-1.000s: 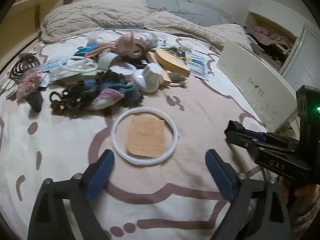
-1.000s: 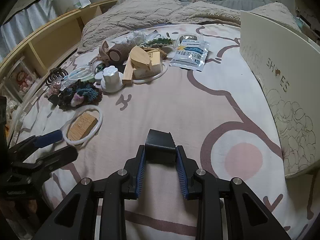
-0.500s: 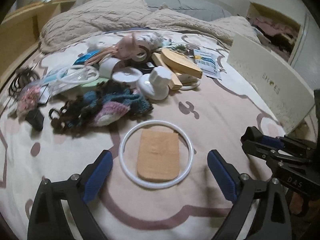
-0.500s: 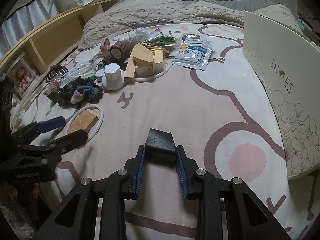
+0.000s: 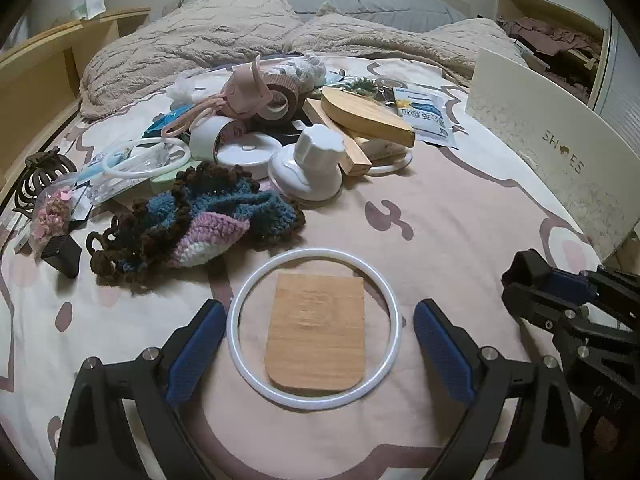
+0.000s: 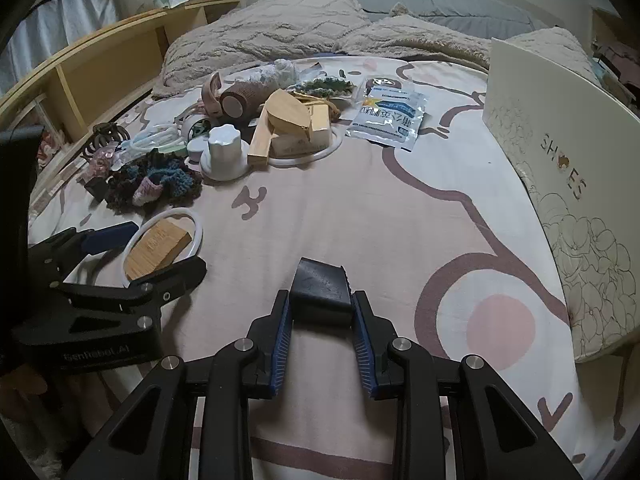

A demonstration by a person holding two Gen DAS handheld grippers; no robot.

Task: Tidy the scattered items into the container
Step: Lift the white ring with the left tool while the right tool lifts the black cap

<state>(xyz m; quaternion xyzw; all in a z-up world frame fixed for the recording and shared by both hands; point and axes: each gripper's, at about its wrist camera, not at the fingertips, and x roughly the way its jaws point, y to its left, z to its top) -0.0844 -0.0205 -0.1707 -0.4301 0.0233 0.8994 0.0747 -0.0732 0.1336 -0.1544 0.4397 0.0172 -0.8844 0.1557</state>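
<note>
A white ring [image 5: 316, 251] lies flat on the bedspread with a flat wooden tile [image 5: 316, 340] inside it. My left gripper [image 5: 318, 308] straddles the ring, one blue pad on each side. Its jaws are closing, and the pads stand just clear of the ring. In the right wrist view the same ring [image 6: 196, 224] and tile [image 6: 156, 244] sit between the left gripper's fingers [image 6: 112, 234]. My right gripper [image 6: 321, 296] is shut on a small black block [image 6: 320, 280], held above the spread. The white shoe box [image 6: 560, 152] stands at the right edge of the bed.
Beyond the ring is a pile: a crocheted piece [image 5: 200, 216], a white knobbed lid [image 5: 312, 160], wooden blocks [image 5: 360, 112], a foil sachet [image 5: 424, 114], a pink tape roll [image 5: 276, 100] and a hair claw [image 5: 36, 176]. Rumpled beige blankets [image 5: 200, 40] fill the back, and wooden shelving [image 6: 100, 64] lines the left.
The left gripper has come forward and down over the ring and tile, which now lie between its fingers, and its jaws stand a little narrower. The right gripper keeps hold of the black block.
</note>
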